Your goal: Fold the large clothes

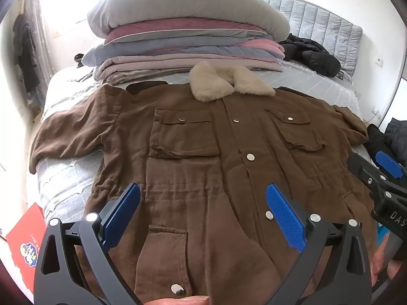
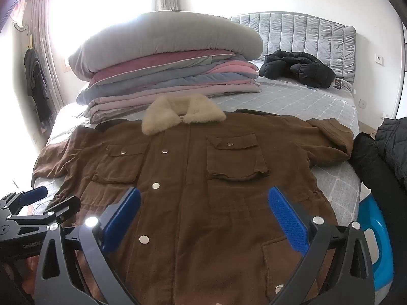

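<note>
A large brown coat [image 1: 193,157] with a cream fur collar [image 1: 223,82] lies flat, front up and buttoned, on the bed; both sleeves are spread out to the sides. It also shows in the right wrist view [image 2: 193,178]. My left gripper [image 1: 203,200] is open and empty above the coat's lower front. My right gripper [image 2: 203,203] is open and empty above the lower right part; it shows at the right edge of the left wrist view [image 1: 376,167]. The left gripper shows at the left edge of the right wrist view [image 2: 33,203].
A stack of folded quilts and pillows [image 2: 165,61] sits behind the collar. A black puffer jacket [image 2: 297,68] lies by the grey headboard [image 2: 305,33]. A red box [image 1: 24,236] is on the floor at left. Dark clothing [image 2: 381,157] and a blue item [image 2: 376,241] are at right.
</note>
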Tool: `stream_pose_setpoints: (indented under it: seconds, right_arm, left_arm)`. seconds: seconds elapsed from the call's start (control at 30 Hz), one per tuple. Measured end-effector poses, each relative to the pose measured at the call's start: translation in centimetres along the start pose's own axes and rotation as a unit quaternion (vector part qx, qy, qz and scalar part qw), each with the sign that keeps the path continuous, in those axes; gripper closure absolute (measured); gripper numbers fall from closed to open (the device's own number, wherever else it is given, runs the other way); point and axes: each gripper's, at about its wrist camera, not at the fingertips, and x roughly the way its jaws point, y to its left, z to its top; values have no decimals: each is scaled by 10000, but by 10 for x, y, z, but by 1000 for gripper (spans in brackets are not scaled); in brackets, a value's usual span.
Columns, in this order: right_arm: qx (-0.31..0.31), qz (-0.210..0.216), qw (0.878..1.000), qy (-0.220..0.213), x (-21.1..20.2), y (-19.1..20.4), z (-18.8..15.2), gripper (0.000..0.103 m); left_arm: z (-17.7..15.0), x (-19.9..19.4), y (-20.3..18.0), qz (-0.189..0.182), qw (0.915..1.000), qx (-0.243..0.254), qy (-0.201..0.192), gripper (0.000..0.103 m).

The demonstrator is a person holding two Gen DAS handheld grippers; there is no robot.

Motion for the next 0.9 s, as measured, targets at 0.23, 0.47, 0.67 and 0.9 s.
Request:
stream_pose_setpoints:
  seconds: [0.23, 0.47, 0.67, 0.9]
  right_arm:
    - [0, 5, 10000, 7, 0, 1, 1, 6]
    - [-3, -5, 10000, 20, 1, 2, 1, 6]
    - [-5, -5, 10000, 30, 1, 3, 1, 6]
    - [-2, 0, 10000, 41, 3, 0, -1, 6]
  left_arm:
    - [0, 1, 3, 34, 10000, -12, 11, 7]
    - [-4, 4, 6, 69, 10000, -8, 35, 7]
    - [-5, 7, 3, 108, 9999, 22, 58, 7]
    - [-6, 7, 3, 113, 9999, 29, 60, 7]
